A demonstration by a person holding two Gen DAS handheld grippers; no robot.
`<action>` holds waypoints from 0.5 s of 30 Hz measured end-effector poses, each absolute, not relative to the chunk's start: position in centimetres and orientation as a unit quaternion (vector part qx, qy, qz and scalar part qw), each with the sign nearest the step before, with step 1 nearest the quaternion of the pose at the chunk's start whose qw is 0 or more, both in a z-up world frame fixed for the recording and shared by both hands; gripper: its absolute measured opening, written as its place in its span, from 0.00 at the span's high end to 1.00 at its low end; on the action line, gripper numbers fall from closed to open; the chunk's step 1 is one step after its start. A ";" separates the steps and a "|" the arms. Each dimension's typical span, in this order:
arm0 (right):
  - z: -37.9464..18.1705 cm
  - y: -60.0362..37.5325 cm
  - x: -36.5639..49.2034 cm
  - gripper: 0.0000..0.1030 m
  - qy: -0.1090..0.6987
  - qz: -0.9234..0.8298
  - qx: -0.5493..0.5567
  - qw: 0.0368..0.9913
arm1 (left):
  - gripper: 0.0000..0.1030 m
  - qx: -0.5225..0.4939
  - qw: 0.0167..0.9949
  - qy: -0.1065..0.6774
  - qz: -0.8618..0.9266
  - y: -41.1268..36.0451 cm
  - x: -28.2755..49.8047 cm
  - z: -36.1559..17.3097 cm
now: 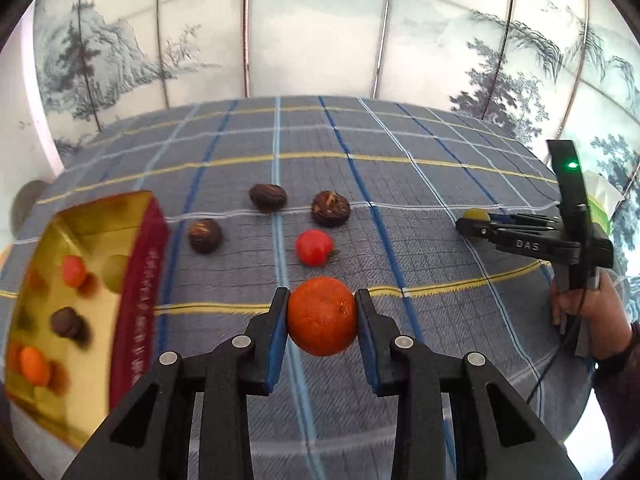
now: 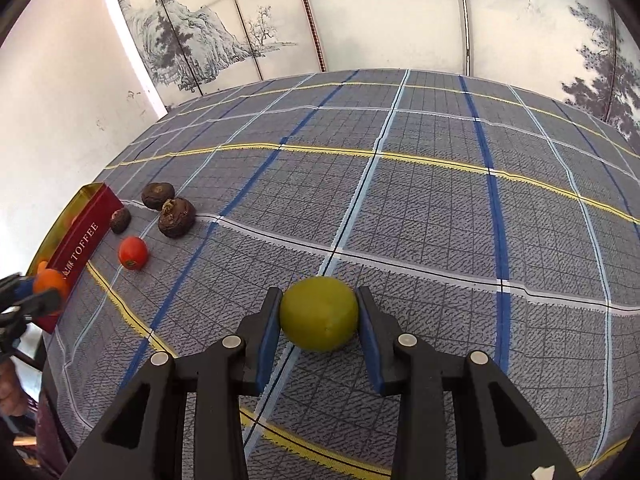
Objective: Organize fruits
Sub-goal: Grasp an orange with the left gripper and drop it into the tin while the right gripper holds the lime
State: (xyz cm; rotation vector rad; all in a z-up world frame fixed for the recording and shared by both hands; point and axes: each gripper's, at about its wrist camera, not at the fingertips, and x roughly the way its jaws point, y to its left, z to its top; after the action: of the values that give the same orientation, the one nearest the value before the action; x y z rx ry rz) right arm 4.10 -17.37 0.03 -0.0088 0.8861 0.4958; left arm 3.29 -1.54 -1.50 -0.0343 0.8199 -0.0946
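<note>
My left gripper [image 1: 322,316] is shut on an orange [image 1: 322,316], held above the checked tablecloth to the right of the red toffee tin [image 1: 138,280]. My right gripper [image 2: 319,314] is shut on a green fruit [image 2: 319,314] above the cloth, far right of the tin [image 2: 86,236]; it also shows in the left wrist view [image 1: 476,220]. On the cloth lie a red fruit [image 1: 314,247] and three dark brown fruits [image 1: 267,197] [image 1: 330,208] [image 1: 205,235]. The tin holds several small fruits [image 1: 66,322].
The table [image 2: 440,208] is covered with a grey-blue checked cloth. A painted folding screen [image 1: 320,32] stands behind it. A white-and-green packet [image 1: 604,200] sits at the far right edge. A hand [image 1: 588,312] holds the right gripper.
</note>
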 end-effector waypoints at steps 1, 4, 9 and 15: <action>0.0 -17.3 4.1 0.67 0.424 0.236 -0.007 0.874 | 0.68 -0.010 0.919 0.393 -0.035 -1.5 2.6 -1.1; 0.0 -17.1 4.0 0.67 0.423 0.232 -0.015 0.876 | 0.68 0.000 0.923 0.385 -0.022 -1.2 1.1 -0.4; 0.1 -16.8 3.9 0.67 0.423 0.227 -0.027 0.877 | 0.67 0.006 0.929 0.369 0.002 -0.2 -1.2 0.6; 0.1 -16.4 3.7 0.66 0.421 0.220 -0.041 0.879 | 0.67 0.004 0.932 0.360 0.031 1.9 -2.9 1.1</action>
State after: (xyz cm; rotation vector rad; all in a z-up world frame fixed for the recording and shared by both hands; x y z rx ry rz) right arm 3.70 -16.41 0.07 -0.0850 0.8785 0.4592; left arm -2.95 1.91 1.09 0.0075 0.7372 0.0633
